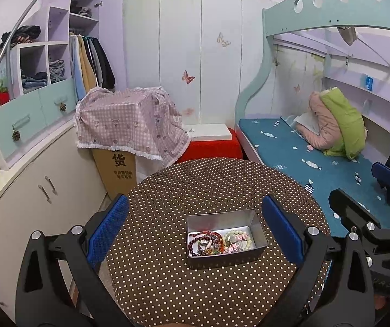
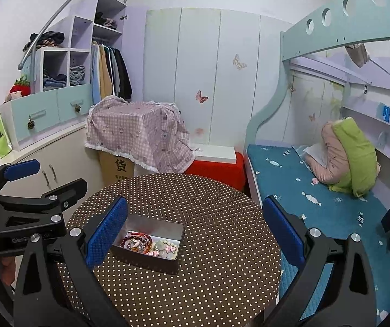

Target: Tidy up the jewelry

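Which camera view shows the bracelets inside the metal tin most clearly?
The left wrist view. There the tin sits centred between the open fingers, and the bracelets lie unobstructed. In the right wrist view the tin sits left of centre, and a blue finger pad covers its left end.

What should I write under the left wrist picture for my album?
Open left gripper above a metal tin of bead bracelets on a polka-dot round table, bunk bed beyond.
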`<state>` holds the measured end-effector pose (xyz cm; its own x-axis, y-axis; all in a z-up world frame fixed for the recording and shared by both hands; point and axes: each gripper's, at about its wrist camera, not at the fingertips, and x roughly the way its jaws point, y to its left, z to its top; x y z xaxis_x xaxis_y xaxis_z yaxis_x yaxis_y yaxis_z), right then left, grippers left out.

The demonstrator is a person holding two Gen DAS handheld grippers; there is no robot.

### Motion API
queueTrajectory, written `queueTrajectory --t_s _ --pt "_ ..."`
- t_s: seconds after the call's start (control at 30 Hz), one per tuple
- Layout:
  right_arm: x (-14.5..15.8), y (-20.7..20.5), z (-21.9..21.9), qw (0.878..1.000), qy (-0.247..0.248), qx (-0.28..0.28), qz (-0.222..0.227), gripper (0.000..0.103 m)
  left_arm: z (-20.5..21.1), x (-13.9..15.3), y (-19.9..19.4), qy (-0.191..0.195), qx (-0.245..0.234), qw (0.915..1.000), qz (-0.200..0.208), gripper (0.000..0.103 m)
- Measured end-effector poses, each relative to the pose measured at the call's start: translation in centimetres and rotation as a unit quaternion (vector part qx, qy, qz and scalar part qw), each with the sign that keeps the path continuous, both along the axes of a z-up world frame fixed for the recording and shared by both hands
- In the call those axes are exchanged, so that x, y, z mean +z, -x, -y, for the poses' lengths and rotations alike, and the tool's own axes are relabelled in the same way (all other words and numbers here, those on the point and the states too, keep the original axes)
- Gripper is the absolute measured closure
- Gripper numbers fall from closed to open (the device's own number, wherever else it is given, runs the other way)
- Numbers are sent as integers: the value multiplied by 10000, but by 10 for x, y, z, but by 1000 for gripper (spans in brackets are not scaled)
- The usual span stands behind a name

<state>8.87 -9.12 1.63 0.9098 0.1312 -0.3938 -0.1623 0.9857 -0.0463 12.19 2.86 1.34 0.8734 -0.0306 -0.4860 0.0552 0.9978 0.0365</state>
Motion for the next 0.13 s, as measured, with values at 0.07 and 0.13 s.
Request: queueTrajectory --t_s 0.07,0.13 --pt "-1 -6 0 10000 -3 -2 -40 8 -2 -2 -7 8 9 10000 -31 5" --pt "-3 -12 -1 10000 -1 -12 -74 8 -4 -5 -15 29 -14 10000 -77 5"
